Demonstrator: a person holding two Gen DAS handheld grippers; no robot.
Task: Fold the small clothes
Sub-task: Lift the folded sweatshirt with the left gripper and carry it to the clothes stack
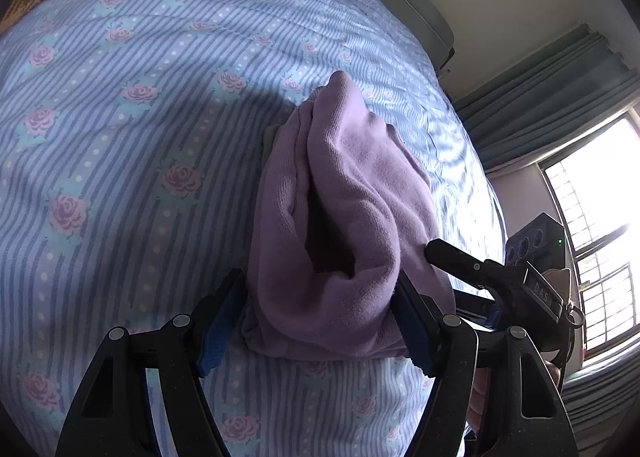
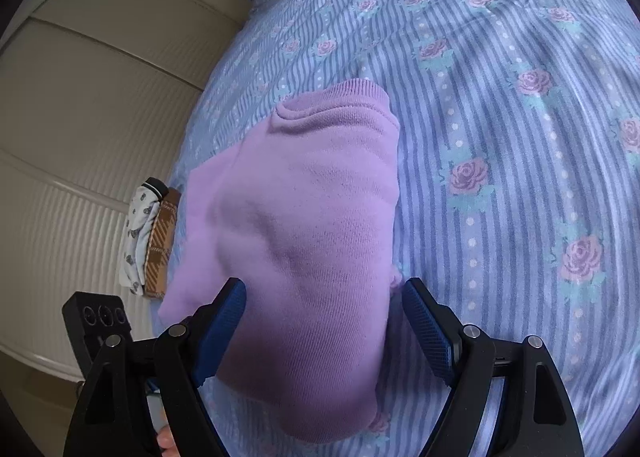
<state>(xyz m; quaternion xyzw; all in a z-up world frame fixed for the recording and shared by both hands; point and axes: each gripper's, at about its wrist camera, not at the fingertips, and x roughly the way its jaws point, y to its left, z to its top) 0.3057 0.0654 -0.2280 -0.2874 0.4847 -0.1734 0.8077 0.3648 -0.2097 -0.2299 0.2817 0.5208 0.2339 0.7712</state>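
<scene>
Blue-padded left tongs (image 1: 320, 321) pinch the near end of a bunched lilac garment (image 1: 340, 217) lying on the bed (image 1: 120, 137). Right tongs (image 2: 324, 321) are spread, the same garment (image 2: 304, 225) bulging between the pads; contact is unclear. Farther off, folded clothes (image 2: 150, 235) sit at the bed's edge.

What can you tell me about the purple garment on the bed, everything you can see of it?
The garment is a small lilac sweatshirt-like piece in soft knit fabric, with a ribbed band at its far end. It is bunched into a thick, rounded bundle with deep folds and a dark hollow facing the left camera. It lies on the striped, rose-patterned bedsheet. The left gripper brackets its near end, blue fingers against the cloth on both sides. The right gripper straddles it too, one finger touching, the other apart.
</scene>
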